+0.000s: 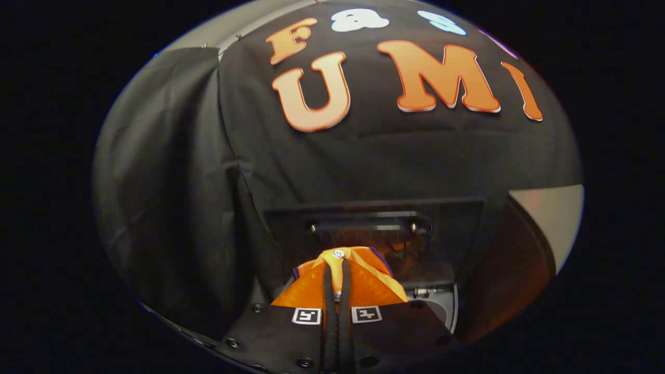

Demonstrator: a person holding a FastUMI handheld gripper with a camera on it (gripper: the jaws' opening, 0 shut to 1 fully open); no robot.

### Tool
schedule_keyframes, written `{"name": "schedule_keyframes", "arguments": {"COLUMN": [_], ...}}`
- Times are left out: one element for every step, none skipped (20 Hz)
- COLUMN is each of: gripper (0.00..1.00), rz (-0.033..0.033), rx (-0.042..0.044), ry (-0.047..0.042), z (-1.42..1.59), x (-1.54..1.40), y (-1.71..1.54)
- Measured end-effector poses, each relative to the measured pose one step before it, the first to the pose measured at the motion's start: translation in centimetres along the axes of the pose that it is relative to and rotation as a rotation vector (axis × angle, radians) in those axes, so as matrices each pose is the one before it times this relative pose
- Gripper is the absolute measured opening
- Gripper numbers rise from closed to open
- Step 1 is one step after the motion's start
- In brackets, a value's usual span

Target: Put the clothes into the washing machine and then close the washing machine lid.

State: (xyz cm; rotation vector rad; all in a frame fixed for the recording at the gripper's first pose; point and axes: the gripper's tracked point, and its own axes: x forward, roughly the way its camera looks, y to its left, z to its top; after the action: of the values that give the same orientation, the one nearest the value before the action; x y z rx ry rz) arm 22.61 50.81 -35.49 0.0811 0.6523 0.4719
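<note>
Your gripper (pixel 336 291) has its fingers clamped together on an orange garment (pixel 363 283), which bunches up between and just ahead of them. The washing machine (pixel 439 306) lies beyond and below the fingers, its dark lid (pixel 374 234) standing raised behind the garment. You'll likely need to carry the cloth forward and down.

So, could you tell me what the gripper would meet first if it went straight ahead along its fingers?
The gripper, shut on the orange garment, points at the raised dark translucent washing machine lid. It would likely meet that lid first, though depth is unclear.
</note>
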Motion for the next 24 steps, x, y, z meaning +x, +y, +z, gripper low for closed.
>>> {"name": "schedule_keyframes", "arguments": {"gripper": [0.08, 0.08, 0.08, 0.08, 0.08, 0.08, 0.08, 0.08, 0.08, 0.08, 0.08, 0.08, 0.08, 0.08, 0.08, 0.08, 0.08, 0.08, 0.08, 0.11, 0.36, 0.61, 0.86, 0.9], "rz": [-0.00113, -0.00238, -0.01193, -0.0052, -0.01761, -0.01962, -0.01392, -0.01608, -0.0167, -0.0163, -0.01839, -0.01735, -0.01539, -0.01706, -0.01692, -0.01899, -0.01015, -0.00805, -0.00065, 0.0002, -0.00864, -0.0107, -0.00762, -0.00839], "rx": [0.01091, 0.01597, 0.01292, 0.01447, 0.01188, 0.01162, 0.01721, 0.01803, 0.01521, 0.01406, 0.01008, 0.00921, 0.01115, 0.01272, 0.01256, 0.01005, 0.00574, 0.00114, -0.00159, -0.00316, -0.00339, -0.00068, -0.00273, -0.00331], "ry": [0.05436, 0.04555, 0.04033, 0.02892, 0.0301, 0.03218, 0.03263, 0.03176, 0.02583, 0.0219, 0.01632, 0.01471, 0.01286, 0.00917, 0.00835, 0.00342, 0.00187, -0.0019, 0.00652, 0.01717, 0.00285, -0.00439, -0.00147, -0.00471], "z": [-2.27, -1.685, -1.825, -1.783, -1.521, -1.147, -1.334, -1.261, -0.997, -0.969, -0.783, -0.576, -0.349, -0.158, -0.161, 0.124, 0.125, 0.136, -0.014, -0.461, -0.094, 0.149, 0.104, 0.092], "x": [1.169, 1.337, 1.061, 1.068, 1.103, 0.637, 0.778, 0.689, 0.853, 0.851, 0.793, 0.492, 0.435, 0.558, 0.202, 0.277, 0.387, 0.214, 0.071, -0.032, -0.05, 0.059, -0.16, -0.208], "y": [-0.364, -0.259, -0.504, -0.493, -0.237, -0.415, -0.366, -0.685, -0.479, -0.37, -0.345, -0.221, -0.203, -0.269, -0.323, -0.312, -0.271, -0.052, 0.075, 0.06, -0.227, -0.231, -0.001, -0.247]}}
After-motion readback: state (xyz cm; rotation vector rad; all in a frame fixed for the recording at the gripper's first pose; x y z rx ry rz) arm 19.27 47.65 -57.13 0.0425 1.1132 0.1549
